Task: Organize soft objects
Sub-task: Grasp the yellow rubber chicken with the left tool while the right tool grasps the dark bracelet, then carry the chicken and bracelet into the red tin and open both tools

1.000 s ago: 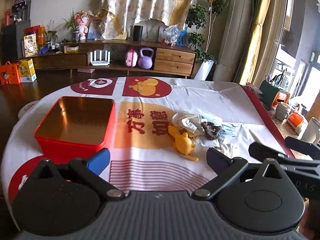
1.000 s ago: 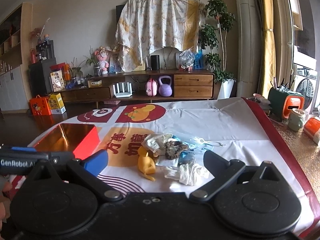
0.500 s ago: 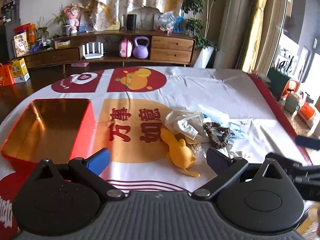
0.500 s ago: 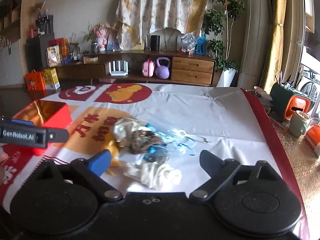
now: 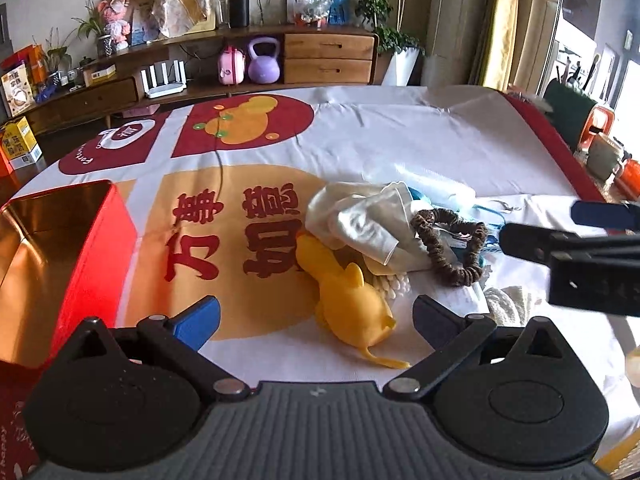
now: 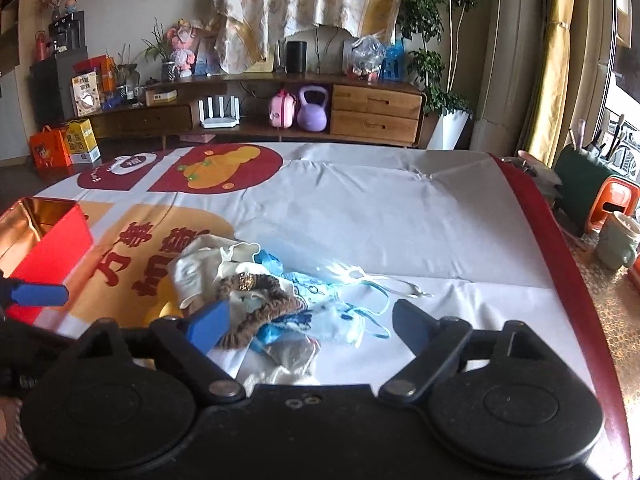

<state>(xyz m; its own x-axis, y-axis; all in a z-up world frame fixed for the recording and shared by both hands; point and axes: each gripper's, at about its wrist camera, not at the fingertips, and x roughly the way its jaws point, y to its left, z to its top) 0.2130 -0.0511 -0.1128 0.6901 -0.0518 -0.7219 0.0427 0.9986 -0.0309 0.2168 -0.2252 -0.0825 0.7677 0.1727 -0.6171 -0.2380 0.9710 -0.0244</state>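
- Left wrist view: your left gripper (image 5: 316, 320) has its jaws spread wide and holds nothing. The soft yellow rubbery animal toy (image 5: 346, 300) lies on the printed white tablecloth (image 5: 400, 140) right between the blue-tipped fingers (image 5: 198, 318), untouched as far as you can see.
- The rest of the heap sits just beyond the toy — a crumpled cream cloth (image 5: 360, 216), a brown fabric scrunchie (image 5: 448, 246) draped over it and a pale blue face mask (image 5: 444, 196) behind. The open red tin box with a gold lining (image 5: 52, 240) stands to the left, near the heap but not touching it.
- For a clean pick, centre the toy's thick body between the pads, not its thin tail, and keep clear of the cloth edge so it comes away alone.
- Right wrist view: your right gripper (image 6: 308, 326) is closing its jaws, yet they are still well apart and the pads press on nothing. The scrunchie (image 6: 260, 300) lies against the left blue pad, with the mask (image 6: 332, 316) and its loose straps in the gap.
- Settle on one item before you close — the scrunchie is the firmer hold, while the straps would likely drag neighbours along. The red box (image 6: 44, 248) waits at far left.
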